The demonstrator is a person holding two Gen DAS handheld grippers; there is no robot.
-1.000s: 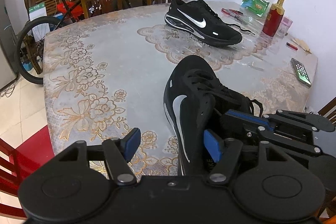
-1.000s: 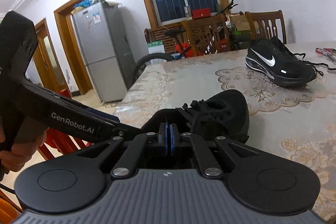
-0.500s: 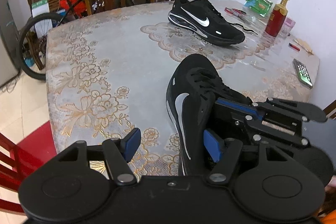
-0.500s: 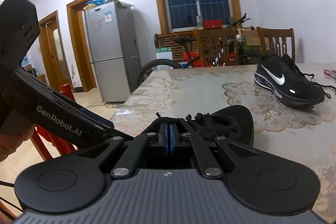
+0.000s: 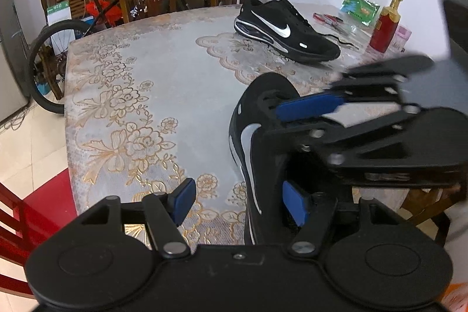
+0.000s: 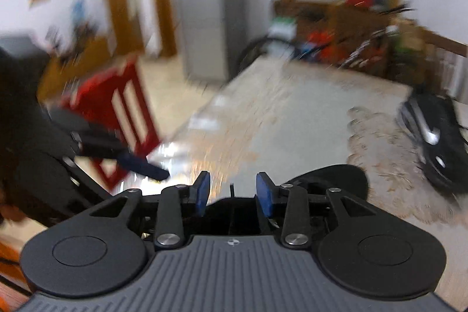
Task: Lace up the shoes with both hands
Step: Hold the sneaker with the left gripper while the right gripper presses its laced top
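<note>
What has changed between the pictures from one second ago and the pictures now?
The right gripper was shut; its jaws have just been opening and now stand apart, with only a thin black lace end sticking up between them, unpinched. It has also lifted and rolled, which blurs its view. The left gripper stays open around the near shoe's side; the far shoe has not moved.

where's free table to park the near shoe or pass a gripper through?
Widest bare stretch: the floral cloth left of the near shoe, running to the table's chair-side edge. A narrower gap lies between the near shoe and the far shoe. Crowded: the far right by the red bottle and snack bag.
</note>
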